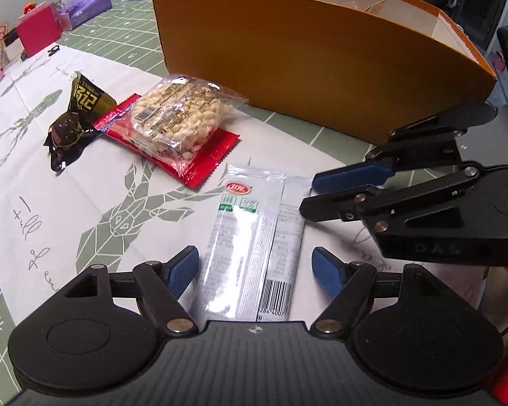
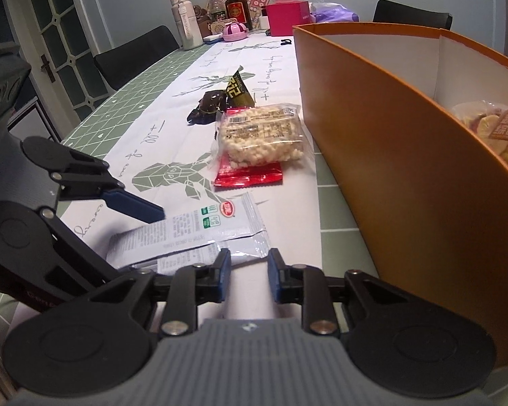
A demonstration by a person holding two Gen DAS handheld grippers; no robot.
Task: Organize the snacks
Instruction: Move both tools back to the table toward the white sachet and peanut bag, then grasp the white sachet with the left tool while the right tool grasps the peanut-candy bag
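Observation:
A pale silver snack packet [image 1: 250,240] lies flat on the table runner, between the open fingers of my left gripper [image 1: 255,269], which does not hold it. My right gripper [image 2: 249,277] is open and empty beside the packet's [image 2: 199,233] near right corner; it shows in the left wrist view [image 1: 325,193] at the packet's right edge. A clear puffed-rice cake pack [image 1: 179,115] rests on a red wrapper [image 1: 203,155], with a black wrapper [image 1: 74,118] beside them. The orange box [image 1: 321,67] stands behind, holding a fruit-chip bag [image 2: 498,132].
At the table's far end stand bottles [image 2: 235,6], a pink box [image 2: 286,17], a purple pack [image 2: 335,12] and small items. Black chairs [image 2: 135,57] line the left side. The orange box wall [image 2: 406,182] is close on my right gripper's right.

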